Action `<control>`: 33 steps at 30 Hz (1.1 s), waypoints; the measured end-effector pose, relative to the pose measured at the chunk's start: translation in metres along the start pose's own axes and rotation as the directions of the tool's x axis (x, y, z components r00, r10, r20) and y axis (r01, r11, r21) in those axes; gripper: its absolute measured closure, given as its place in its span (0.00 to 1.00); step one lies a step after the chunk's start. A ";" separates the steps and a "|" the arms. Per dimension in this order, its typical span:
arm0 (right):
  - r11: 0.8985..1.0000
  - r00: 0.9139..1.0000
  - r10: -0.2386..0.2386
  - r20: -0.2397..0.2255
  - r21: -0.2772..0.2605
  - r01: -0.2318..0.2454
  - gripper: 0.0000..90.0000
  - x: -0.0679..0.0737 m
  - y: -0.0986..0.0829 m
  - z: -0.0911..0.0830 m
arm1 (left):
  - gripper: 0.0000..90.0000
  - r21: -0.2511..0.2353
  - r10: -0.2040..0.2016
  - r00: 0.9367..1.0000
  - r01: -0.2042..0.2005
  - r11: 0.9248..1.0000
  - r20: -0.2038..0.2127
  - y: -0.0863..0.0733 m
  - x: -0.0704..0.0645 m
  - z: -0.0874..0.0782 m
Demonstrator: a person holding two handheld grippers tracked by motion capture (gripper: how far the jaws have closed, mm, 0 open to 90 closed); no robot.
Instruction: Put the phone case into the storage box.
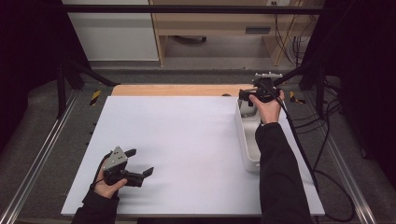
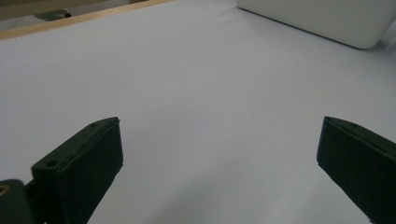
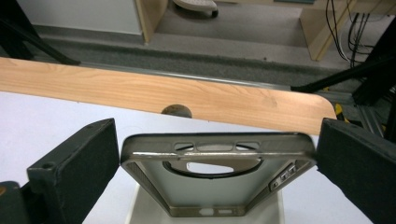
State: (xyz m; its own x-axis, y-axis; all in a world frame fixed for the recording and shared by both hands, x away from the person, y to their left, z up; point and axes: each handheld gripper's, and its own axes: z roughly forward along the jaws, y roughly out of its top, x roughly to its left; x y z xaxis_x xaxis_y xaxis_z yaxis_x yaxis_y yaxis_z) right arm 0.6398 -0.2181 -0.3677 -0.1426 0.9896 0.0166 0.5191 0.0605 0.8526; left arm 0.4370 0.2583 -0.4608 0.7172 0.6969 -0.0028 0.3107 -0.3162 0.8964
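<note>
At the far right of the counter [image 1: 187,140], the right gripper [image 1: 247,95] grasps a clear phone case [image 3: 215,179] across its width, just above the far end of a white tray [image 1: 247,149]. In the right gripper view the case sits clamped between the two black fingers [image 3: 74,172], its camera cutout facing the lens and the tray directly beneath it. The left gripper [image 1: 140,163] rests near the front left of the counter with its fingers [image 2: 79,163] spread wide and nothing between them, well apart from the tray.

The main risk, I judge, is the grip itself: a soft case pinched by its edges can bow and spring out, dropping back into the tray or onto the counter. A quick swing or a knock against the tray wall could also twist it loose.
</note>
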 end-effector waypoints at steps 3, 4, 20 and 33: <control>1.000 1.000 -0.007 -0.010 -0.025 0.007 0.01 -0.002 0.002 -0.006 | 0.00 0.000 0.000 1.000 0.000 1.000 0.001 0.000 0.000 0.000; 0.999 1.000 -0.011 -0.017 -0.033 0.010 0.01 -0.002 0.002 -0.008 | 0.00 0.000 0.000 1.000 0.000 1.000 0.001 0.000 0.000 0.000; 0.983 0.981 -0.095 -0.168 -0.174 0.065 0.01 0.005 0.000 -0.064 | 0.00 -0.008 -0.003 1.000 0.003 1.000 0.000 0.001 0.000 -0.001; 0.953 0.924 -0.200 -0.326 -0.285 0.106 0.02 0.012 -0.044 -0.118 | 0.00 -0.032 -0.004 1.000 0.004 0.999 0.004 0.002 -0.002 -0.003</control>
State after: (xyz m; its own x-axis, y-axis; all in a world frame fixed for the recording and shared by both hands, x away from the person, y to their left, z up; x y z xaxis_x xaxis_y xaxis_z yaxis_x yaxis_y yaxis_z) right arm 0.5157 -0.2239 -0.3432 -0.5109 0.8595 0.0149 0.2388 0.1252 0.9629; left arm 0.4348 0.2584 -0.4574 0.7183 0.6957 -0.0077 0.2933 -0.2928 0.9101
